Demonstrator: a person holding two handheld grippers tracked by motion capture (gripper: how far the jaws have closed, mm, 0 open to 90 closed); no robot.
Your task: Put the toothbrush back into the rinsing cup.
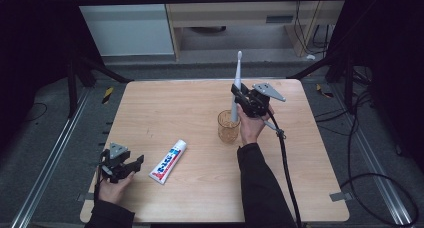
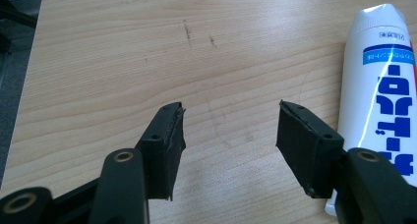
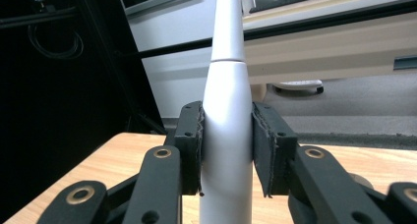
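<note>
A: How is the left gripper (image 1: 131,166) set?

B: Its jaws are spread wide over bare wooden table (image 1: 190,198) at the near left corner; nothing is held. A white toothpaste tube (image 1: 168,161) with blue and red print, characters not legible, is laid just beside it.

A: And the right gripper (image 1: 239,99)?

B: It is clamped on a smooth white toothbrush (image 1: 236,85), held upright above a ribbed amber glass cup (image 1: 228,126) farther back.

Around your wooden counter (image 1: 200,198) you see grey floor (image 1: 45,133), metal rails (image 1: 45,175) at both sides, black cables (image 1: 380,188) trailing on the right, and a pale cabinet (image 1: 250,18) beyond the far edge.
</note>
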